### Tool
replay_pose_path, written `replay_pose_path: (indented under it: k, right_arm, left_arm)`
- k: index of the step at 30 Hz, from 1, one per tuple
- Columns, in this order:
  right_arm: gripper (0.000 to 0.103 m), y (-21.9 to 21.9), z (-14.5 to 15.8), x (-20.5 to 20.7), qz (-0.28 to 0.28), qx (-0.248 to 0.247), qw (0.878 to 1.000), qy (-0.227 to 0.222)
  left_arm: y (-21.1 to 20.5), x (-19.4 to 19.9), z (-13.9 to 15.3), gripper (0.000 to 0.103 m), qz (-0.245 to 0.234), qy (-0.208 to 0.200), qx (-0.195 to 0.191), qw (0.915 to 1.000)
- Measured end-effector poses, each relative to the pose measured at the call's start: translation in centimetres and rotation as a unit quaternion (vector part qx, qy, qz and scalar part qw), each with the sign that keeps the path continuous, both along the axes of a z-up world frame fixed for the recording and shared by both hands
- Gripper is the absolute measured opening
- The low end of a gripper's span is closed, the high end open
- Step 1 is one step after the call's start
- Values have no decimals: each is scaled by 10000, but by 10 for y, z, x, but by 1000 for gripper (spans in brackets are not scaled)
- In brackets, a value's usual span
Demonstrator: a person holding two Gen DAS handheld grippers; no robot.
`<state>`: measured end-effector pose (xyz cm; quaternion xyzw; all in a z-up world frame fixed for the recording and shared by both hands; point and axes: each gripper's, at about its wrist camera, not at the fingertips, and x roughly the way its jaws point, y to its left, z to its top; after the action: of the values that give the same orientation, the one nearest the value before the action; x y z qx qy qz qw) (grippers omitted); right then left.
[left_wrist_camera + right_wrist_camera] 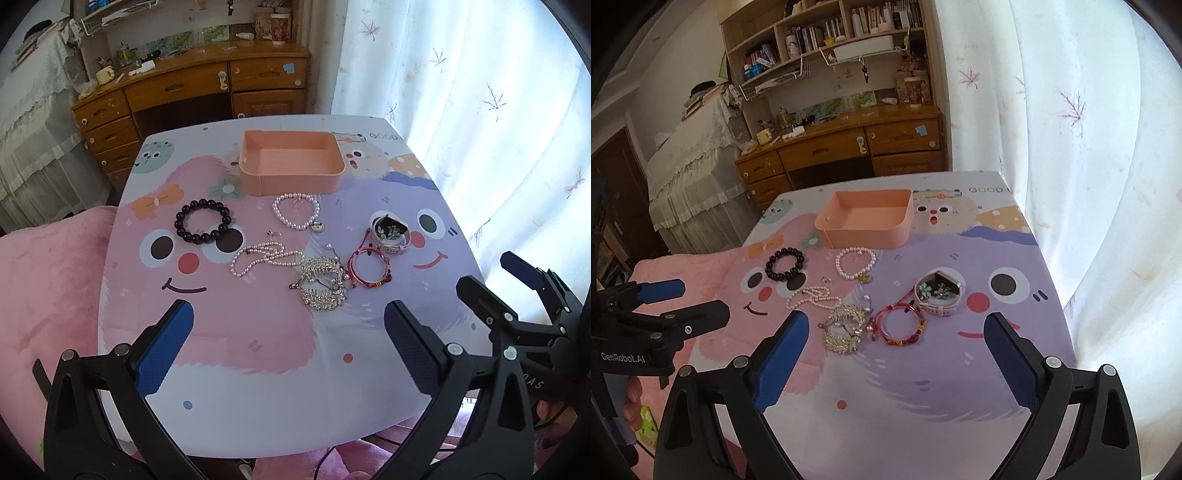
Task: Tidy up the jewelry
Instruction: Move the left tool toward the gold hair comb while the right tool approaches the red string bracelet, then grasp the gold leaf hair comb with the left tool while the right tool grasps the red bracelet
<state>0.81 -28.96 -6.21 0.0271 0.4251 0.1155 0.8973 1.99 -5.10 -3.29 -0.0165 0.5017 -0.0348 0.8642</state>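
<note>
An empty pink tray [291, 180] [864, 233] stands at the table's far side. In front of it lie a black bead bracelet [204, 220] [785, 264], a pearl bracelet [296, 211] [855, 264], a pearl necklace [264, 257] [812, 297], a silver hair claw [323, 282] [845, 328], red cord bracelets [369, 267] [900, 325] and a pale watch holding small ornaments [390, 233] [938, 293]. My left gripper [288, 317] [698, 302] is open and empty over the near table. My right gripper [897, 328] [491, 273] is open and empty, near the red bracelets.
The cartoon-printed table [258, 369] [886, 406] has a pink blanket [44, 295] at its left. A white curtain [1071, 147] hangs on the right. A wooden desk with drawers [192, 96] and a bookshelf [831, 33] stand behind.
</note>
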Motion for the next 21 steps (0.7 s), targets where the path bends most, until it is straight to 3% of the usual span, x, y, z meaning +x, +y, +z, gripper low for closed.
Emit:
replay_pose_path:
  k: [6,12,21]
  right_arm:
    - [97,3,-58,18,265,-510,9978,344]
    - [97,21,-118,38,885,-1082,9897,302]
    - [87,43,-174,81,1342,-1216,9826,423]
  left_arm:
    - [-13,34,-53,102,-162,378,-268,9988]
    - [-29,67,-111,102,-564,483,-391,9965]
    - [-45,88,-145,94,-687,267,-143,9972]
